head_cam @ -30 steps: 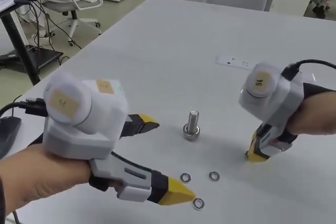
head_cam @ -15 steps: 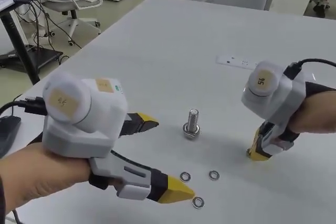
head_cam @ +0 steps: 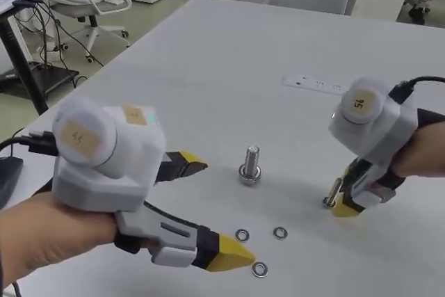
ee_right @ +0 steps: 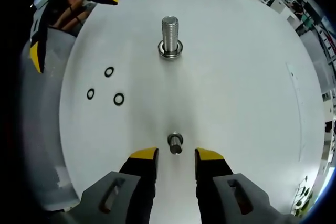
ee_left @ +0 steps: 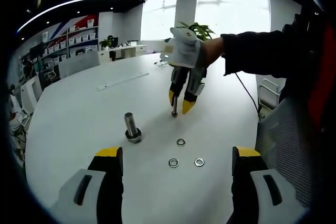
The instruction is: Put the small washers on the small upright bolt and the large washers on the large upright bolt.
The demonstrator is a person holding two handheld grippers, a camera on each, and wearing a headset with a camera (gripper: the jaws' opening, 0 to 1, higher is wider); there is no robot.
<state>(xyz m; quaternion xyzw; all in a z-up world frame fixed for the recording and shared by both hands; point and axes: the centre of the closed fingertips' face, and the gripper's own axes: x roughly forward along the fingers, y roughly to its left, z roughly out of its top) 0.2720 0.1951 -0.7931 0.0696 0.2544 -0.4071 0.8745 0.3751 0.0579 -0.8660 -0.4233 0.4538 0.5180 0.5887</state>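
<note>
Left gripper (head_cam: 224, 212): my jaws are spread wide, with nothing between them. They sit low over the near part of the table (head_cam: 208, 67).
Right gripper (ee_right: 177, 154): my jaws are parted only narrowly, tips pointing down at the table. A gap shows on each side of the small bolt, so I am not clamping it.
Small bolt (ee_right: 175, 142): upright on the table, just ahead of my right jaw tips and in line with the space between them.
Large bolt (head_cam: 251, 165): upright near the middle of the table, between my two grippers, threads up. A metal ring (ee_right: 170, 51) lies around its foot.
Loose washers (head_cam: 259, 268): three, flat on the table in a small cluster, near the large bolt on my side. One lies just beside my left gripper's nearer yellow tip, and none is on a bolt.
White strip (head_cam: 316, 84): flat on the table, well beyond my right gripper.
</note>
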